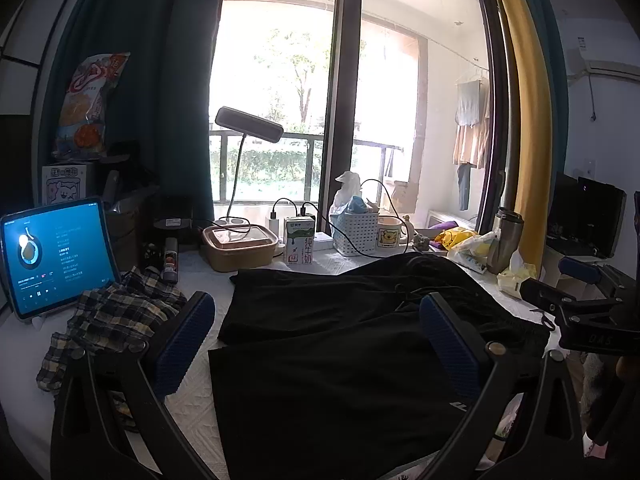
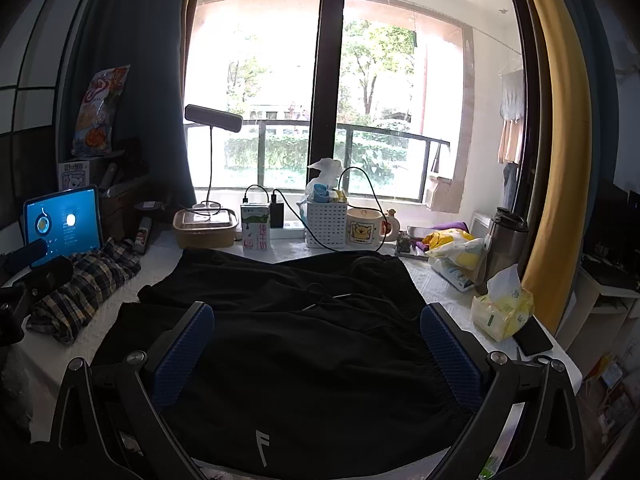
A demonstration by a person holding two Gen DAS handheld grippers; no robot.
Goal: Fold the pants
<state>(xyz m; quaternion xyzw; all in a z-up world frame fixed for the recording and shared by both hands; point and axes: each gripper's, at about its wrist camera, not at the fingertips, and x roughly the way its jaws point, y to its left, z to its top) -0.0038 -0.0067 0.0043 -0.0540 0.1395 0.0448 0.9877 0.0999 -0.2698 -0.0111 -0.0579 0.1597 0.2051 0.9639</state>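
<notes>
Black pants (image 1: 340, 352) lie spread on the white table cover (image 1: 196, 408), legs pointing left, waistband with drawstring to the right; they also show in the right wrist view (image 2: 280, 344). My left gripper (image 1: 316, 344) is open and empty, hovering above the pants' leg ends. My right gripper (image 2: 316, 352) is open and empty, above the waist part near a small white logo (image 2: 261, 446). The right gripper also appears at the right edge of the left wrist view (image 1: 580, 316).
A plaid cloth (image 1: 112, 320) and a lit tablet (image 1: 56, 256) sit at the left. Along the back stand a lunch box (image 1: 240, 246), milk carton (image 1: 298, 246), white basket (image 1: 356, 230), mug (image 1: 390, 234) and lamp. At right are a tumbler (image 2: 504, 248), tissue pack (image 2: 502, 308) and phone (image 2: 534, 338).
</notes>
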